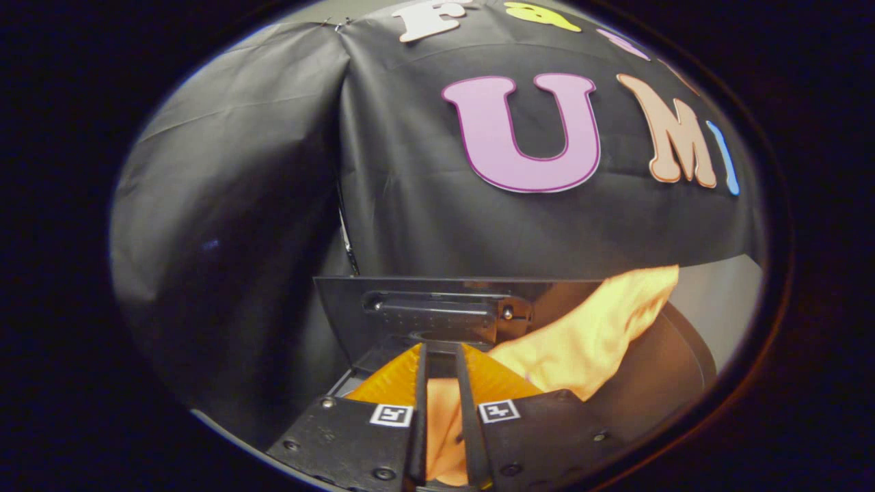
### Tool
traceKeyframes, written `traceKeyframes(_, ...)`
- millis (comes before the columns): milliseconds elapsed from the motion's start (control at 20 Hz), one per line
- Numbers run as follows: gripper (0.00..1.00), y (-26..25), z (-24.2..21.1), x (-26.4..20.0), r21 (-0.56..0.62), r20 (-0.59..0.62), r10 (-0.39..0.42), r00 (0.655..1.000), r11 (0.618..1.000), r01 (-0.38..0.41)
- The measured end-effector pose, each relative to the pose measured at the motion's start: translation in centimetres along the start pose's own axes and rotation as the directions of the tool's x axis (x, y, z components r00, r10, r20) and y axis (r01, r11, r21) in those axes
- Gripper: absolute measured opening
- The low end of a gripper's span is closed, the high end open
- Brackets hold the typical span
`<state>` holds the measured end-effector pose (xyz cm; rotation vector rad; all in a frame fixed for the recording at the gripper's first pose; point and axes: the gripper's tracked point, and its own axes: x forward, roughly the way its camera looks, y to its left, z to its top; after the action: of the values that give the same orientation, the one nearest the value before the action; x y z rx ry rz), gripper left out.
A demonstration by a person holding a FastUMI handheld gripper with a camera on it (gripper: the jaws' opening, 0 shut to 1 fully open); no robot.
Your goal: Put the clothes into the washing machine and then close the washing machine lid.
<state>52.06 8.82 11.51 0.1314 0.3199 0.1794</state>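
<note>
An orange cloth (595,328) is pinched between my gripper's (441,355) two fingers, which are shut on it. From the fingers it drapes up and away to the right, one corner lifted in the air. Part of it hangs down between the fingers, close to the camera. Just beyond the fingertips stands the washing machine's dark lid (383,301), raised upright with a latch bar across it. Below the cloth on the right lies a dark, rounded, brownish surface of the machine (666,372); I cannot tell whether it is the drum opening.
The booth's black cloth wall (273,191) hangs close behind the machine and folds round on the left. A pale grey surface (718,301) shows to the right of the cloth.
</note>
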Motion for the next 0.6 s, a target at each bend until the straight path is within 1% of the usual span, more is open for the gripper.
traceKeyframes(50, 0.32, 0.4, 0.4, -0.3, -0.009, 0.013, 0.013, 1.000, 1.000, -0.013)
traceKeyframes(150, 0.46, 0.5, 0.9, -1.2, -0.052, 0.024, 0.010, 1.000, 0.999, -0.009)
traceKeyframes(300, 0.68, 0.5, 1.9, -2.8, -0.122, 0.065, 0.004, 0.998, 0.993, 0.004)
traceKeyframes(500, 0.96, 0.5, 2.3, -3.2, -0.188, 0.078, -0.011, 0.997, 0.982, 0.025)
traceKeyframes(600, 0.97, 0.6, 3.0, -2.8, -0.178, 0.091, -0.019, 0.996, 0.983, 0.036)
